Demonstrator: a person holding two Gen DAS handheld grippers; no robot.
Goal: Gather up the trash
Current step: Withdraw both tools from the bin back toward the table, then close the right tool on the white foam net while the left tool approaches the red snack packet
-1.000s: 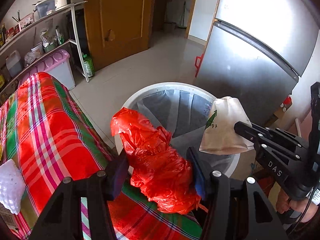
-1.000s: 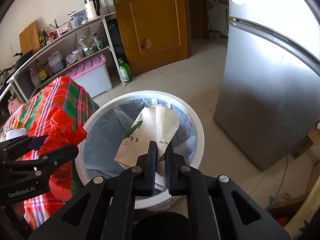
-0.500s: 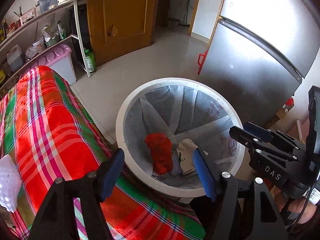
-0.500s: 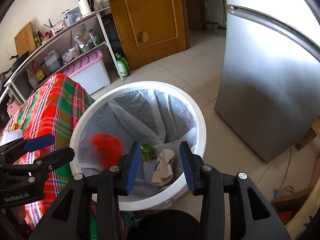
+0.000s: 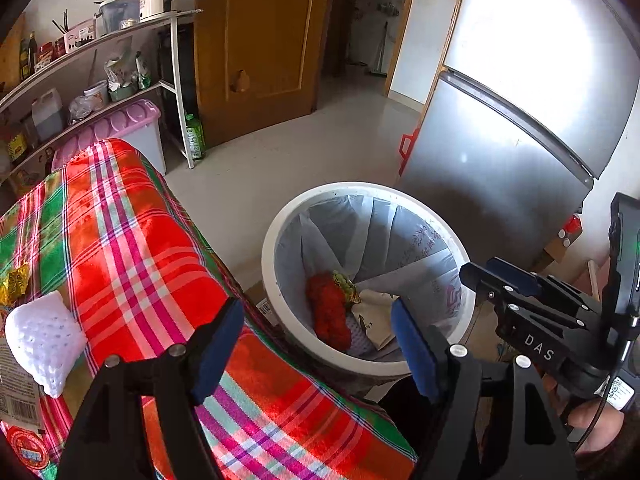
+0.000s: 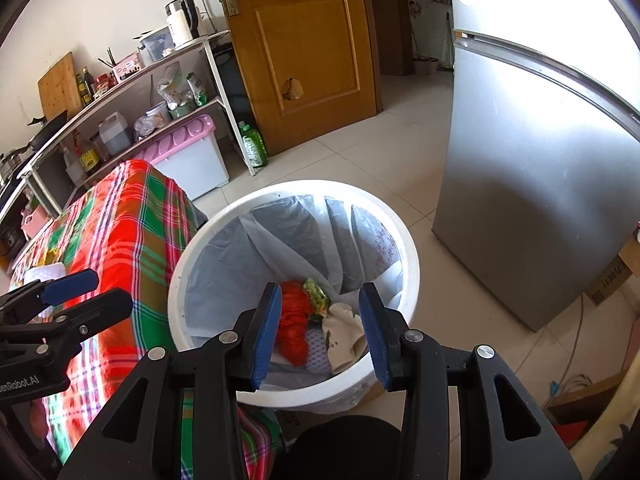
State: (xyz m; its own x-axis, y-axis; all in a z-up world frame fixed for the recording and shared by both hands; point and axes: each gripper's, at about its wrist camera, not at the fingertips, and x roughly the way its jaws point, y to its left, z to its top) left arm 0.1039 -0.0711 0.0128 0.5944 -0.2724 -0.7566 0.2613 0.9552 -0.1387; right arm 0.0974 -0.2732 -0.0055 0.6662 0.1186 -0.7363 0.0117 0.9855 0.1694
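While both claws hang above it with nothing between their pads, the white trash bin (image 6: 412, 276) stands on the tiled floor, lined with a grey plastic bag, with the collected rubbish at its bottom. The red plastic bag (image 6: 294, 330) lies there crumpled into a narrow lump, its long axis running from the near wall of the bin toward the far wall; in the right wrist view it shows just inside the right gripper's (image 6: 318, 330) left pad. The beige paper bag (image 6: 344, 334) lies creased and half folded beside it, toward the right pad, and a small green and yellow wrapper (image 6: 316, 298) sits just beyond the two, between them. A pale meshed piece lies under them, nearest the claw.

The left gripper (image 5: 316, 354) stands wide, its jaws having just been opening, with the bin's near rim and the edge of the red, green and white checked tablecloth (image 5: 132, 248) seen through the gap. The right gripper stands about half open and empty.

A second ago the left claw held the red bag over the table edge and the right claw was pinched on the paper bag above the bin; both bags now lie in the bin. On the cloth, to the left of the left claw, a white foam net (image 5: 44, 334) lies.
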